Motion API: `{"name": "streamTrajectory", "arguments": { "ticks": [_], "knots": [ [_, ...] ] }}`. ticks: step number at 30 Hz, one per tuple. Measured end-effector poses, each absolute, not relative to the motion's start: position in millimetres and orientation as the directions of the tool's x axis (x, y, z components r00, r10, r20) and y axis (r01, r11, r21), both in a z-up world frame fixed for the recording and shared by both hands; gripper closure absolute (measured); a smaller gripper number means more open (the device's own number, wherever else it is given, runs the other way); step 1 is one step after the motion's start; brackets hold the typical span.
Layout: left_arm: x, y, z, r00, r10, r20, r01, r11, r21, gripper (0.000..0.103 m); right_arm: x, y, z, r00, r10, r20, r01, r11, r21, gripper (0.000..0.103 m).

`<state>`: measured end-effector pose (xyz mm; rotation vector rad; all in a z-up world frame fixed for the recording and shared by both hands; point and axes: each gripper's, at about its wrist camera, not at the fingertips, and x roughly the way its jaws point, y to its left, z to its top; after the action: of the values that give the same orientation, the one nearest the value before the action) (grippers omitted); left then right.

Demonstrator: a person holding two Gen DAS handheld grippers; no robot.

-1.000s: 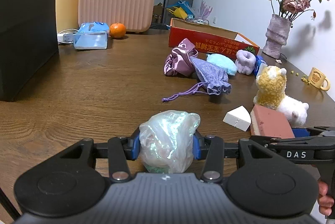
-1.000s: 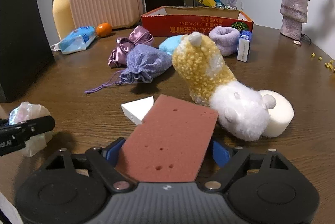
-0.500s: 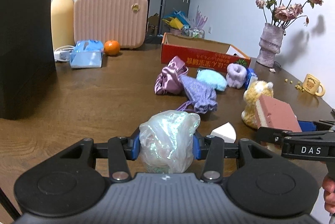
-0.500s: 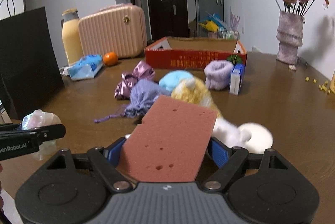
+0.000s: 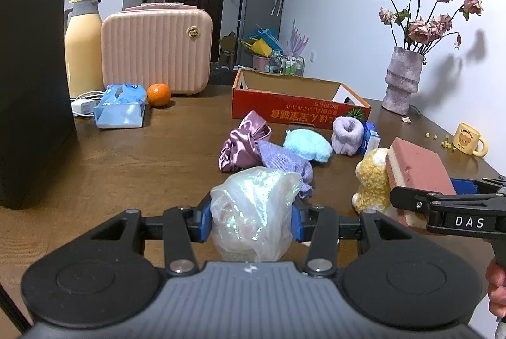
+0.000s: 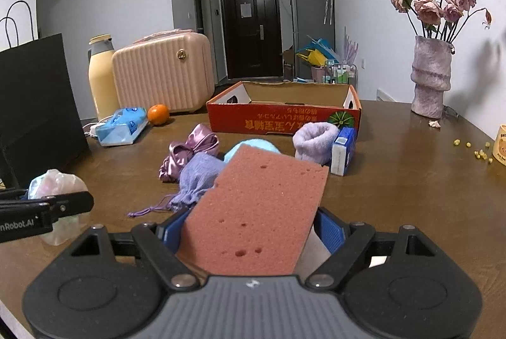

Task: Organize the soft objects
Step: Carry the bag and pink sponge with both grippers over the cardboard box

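My left gripper [image 5: 249, 220] is shut on a shiny plastic bag [image 5: 253, 206] with something soft inside, held above the table. My right gripper [image 6: 253, 233] is shut on a pink sponge [image 6: 256, 212], also lifted; the same sponge [image 5: 417, 171] shows at the right of the left wrist view. Ahead on the table lie a satin pink pouch [image 5: 240, 142], a lilac drawstring pouch [image 6: 199, 177], a light blue fluffy ball [image 5: 306, 144] and a lilac rolled sock [image 6: 314, 139]. A yellow plush toy [image 5: 371, 180] sits behind the sponge. A red cardboard box [image 6: 284, 114] stands open beyond them.
A black paper bag [image 5: 31, 85] stands at the left. A pink case [image 5: 155, 51], yellow flask [image 5: 82, 51], tissue pack [image 5: 121, 109] and orange [image 5: 158, 93] are at the back left. A vase of flowers [image 6: 431, 76] and a yellow mug [image 5: 469, 139] are at the right. A small blue carton [image 6: 343, 150] stands by the sock.
Both grippers have risen with their loads, and the view has tilted up toward the red box. The sponge has come up off the plush toy and white pieces.
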<state>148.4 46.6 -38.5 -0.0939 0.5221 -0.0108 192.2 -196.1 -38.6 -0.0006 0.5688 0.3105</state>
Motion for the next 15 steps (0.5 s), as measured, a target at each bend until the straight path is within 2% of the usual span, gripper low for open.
{"name": "streamTrajectory", "arguments": {
  "ticks": [15],
  "knots": [
    [177, 35, -27, 0.868, -0.038, -0.496, -0.007, 0.996, -0.088, 0.057, 231, -212, -31, 0.801, 0.297, -0.52, -0.287, 0.952, 0.104, 0.02]
  ]
}}
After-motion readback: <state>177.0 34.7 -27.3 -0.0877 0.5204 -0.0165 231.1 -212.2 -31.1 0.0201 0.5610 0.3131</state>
